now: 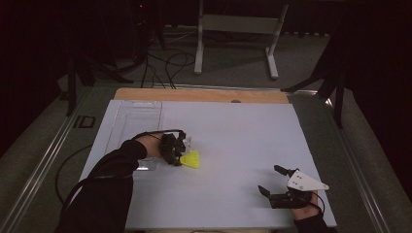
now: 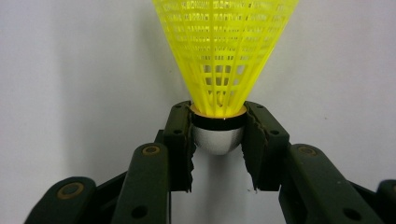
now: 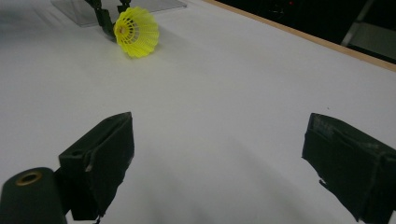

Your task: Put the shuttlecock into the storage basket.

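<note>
Left gripper (image 1: 180,151) is sitting at mid-left of the bench in the high view, dark-sleeved forearm coming in from the bottom left, jaws pointing right and clamping something by its rounded end; in the left gripper view both pads (image 2: 181,140) are pressing on it from either side. Right gripper (image 1: 272,180) is resting near the bottom right corner, hand (image 1: 305,209) behind it, grey three-cornered plate on top, jaws pointing left and standing wide apart with nothing between them.
</note>
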Demonstrator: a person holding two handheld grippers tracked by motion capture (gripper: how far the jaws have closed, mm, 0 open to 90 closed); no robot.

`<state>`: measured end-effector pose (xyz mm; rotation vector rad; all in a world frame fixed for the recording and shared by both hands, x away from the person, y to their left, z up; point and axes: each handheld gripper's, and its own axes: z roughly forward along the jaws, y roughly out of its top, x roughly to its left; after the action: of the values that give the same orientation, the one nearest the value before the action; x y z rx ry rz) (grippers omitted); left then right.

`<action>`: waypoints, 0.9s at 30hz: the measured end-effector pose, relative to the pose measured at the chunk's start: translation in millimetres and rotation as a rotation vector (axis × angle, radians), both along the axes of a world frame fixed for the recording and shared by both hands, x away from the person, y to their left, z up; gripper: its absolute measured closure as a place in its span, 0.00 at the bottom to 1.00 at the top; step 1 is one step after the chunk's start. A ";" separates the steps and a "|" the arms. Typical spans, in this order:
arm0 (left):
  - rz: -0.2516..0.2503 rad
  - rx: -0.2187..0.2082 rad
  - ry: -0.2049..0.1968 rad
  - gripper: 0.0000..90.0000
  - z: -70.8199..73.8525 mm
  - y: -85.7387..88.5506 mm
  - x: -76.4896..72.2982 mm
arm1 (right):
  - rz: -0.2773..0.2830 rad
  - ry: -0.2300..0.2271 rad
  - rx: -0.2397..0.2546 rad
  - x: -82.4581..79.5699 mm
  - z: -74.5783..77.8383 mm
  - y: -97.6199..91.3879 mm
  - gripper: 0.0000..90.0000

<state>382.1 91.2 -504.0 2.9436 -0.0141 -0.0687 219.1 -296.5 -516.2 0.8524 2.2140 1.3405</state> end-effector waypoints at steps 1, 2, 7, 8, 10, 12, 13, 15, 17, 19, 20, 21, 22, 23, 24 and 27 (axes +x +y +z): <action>0.000 -0.002 -0.002 0.73 1.1 -0.3 0.1 | 0.000 0.002 0.001 0.2 -0.2 -0.1 0.10; 0.010 -0.006 0.015 0.73 3.3 -1.1 -0.1 | 0.000 0.002 0.001 0.2 -0.2 0.0 0.10; 0.020 -0.022 0.022 0.73 13.2 -5.4 -1.2 | 0.001 -0.002 0.001 0.1 0.3 -0.1 0.10; 0.018 -0.026 0.019 0.73 16.5 -6.9 -2.1 | -0.001 -0.001 0.002 0.0 0.3 -0.1 0.10; 0.025 -0.027 0.029 0.73 20.8 -8.7 -2.6 | -0.001 0.002 0.002 0.2 -0.1 -0.2 0.10; 0.032 -0.036 0.030 0.73 26.7 -10.7 -3.8 | -0.001 0.002 0.002 0.3 -0.2 -0.2 0.10; 0.032 -0.037 0.034 0.73 29.0 -11.2 -3.7 | -0.001 0.003 0.003 0.3 0.0 -0.3 0.10; 0.036 -0.046 0.032 0.73 34.9 -12.4 -4.6 | -0.003 0.004 0.005 0.2 0.1 -0.3 0.10; 0.034 -0.048 0.025 0.73 39.9 -12.9 -5.3 | -0.003 0.004 0.006 0.2 0.1 -0.3 0.10; 0.034 -0.054 0.034 0.73 45.5 -13.1 -6.7 | -0.004 0.005 0.006 0.2 0.2 -0.3 0.10; 0.040 -0.059 0.032 0.73 47.8 -13.2 -7.1 | -0.004 0.004 0.005 0.1 0.3 -0.3 0.10; 0.036 -0.061 0.040 0.73 50.0 -13.2 -7.3 | -0.003 0.004 0.006 0.2 0.3 -0.3 0.10; 0.037 -0.064 0.039 0.73 51.5 -13.2 -8.2 | -0.003 0.005 0.006 0.2 0.2 -0.3 0.10; 0.037 -0.063 0.034 0.73 54.4 -13.3 -8.5 | -0.003 0.004 0.004 0.3 0.2 -0.3 0.10; 0.041 -0.064 0.044 0.73 56.3 -13.2 -9.2 | -0.003 0.005 0.007 0.2 0.2 -0.3 0.10; 0.080 -0.055 0.048 0.73 63.2 -13.4 -9.7 | -0.004 0.003 0.006 0.2 0.4 -0.6 0.10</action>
<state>372.4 77.8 -440.8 2.8830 0.1063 -0.1248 219.3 -297.1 -515.8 0.8612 2.2104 1.3454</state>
